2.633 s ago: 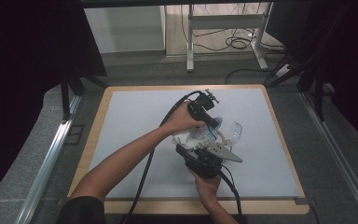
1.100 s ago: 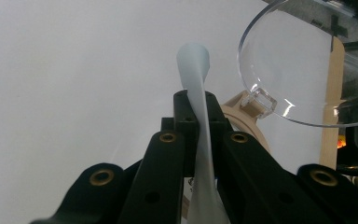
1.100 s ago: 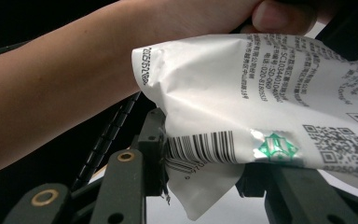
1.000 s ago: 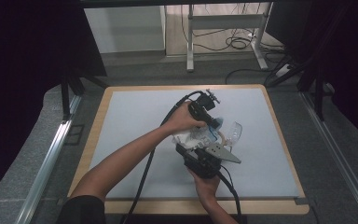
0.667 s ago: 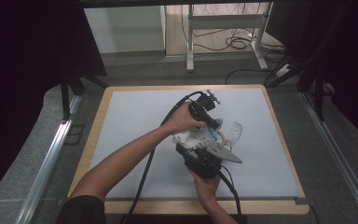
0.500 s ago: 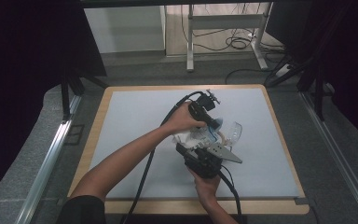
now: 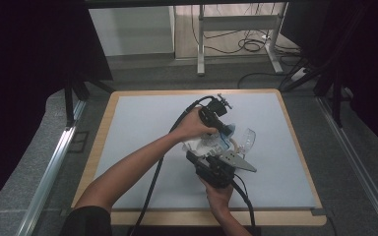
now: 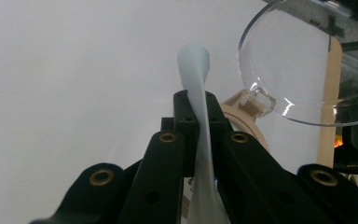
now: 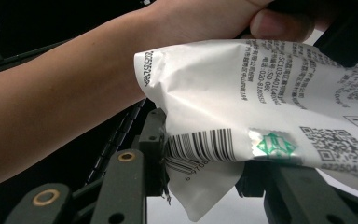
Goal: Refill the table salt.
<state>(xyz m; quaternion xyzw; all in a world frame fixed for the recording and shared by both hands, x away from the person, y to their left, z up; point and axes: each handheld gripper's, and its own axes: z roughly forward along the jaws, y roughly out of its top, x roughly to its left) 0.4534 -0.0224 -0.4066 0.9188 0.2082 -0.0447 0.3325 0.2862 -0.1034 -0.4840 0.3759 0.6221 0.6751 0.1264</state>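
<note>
I have both claws working close together near the middle of the worktop (image 7: 142,147), a pale sheet with a wooden border. My left claw (image 8: 199,116) is closed on a thin pale-blue edge of the packet (image 8: 200,140), which stands up between its black jaws and curls over just past their tips. Seen from above, the left claw (image 7: 221,125) sits at the far side of the packet (image 7: 209,145), with my left hand (image 7: 194,125) wrapped around its handle.

My right claw (image 9: 200,163) comes in from the near side and its jaws are pinching the lower part of the packet (image 9: 261,93), a white crinkled pouch printed with a barcode, small text, a green emblem and a QR code. From above, the right claw (image 7: 211,164) lies just in front of my right hand (image 7: 219,194), its grey plate pointing right.

A clear round plastic lid (image 8: 307,65) with a small tab lies on the worktop just right of the packet, touching a tan ring-shaped piece (image 8: 247,121). From above the lid (image 7: 246,137) is just right of both claws.
</note>
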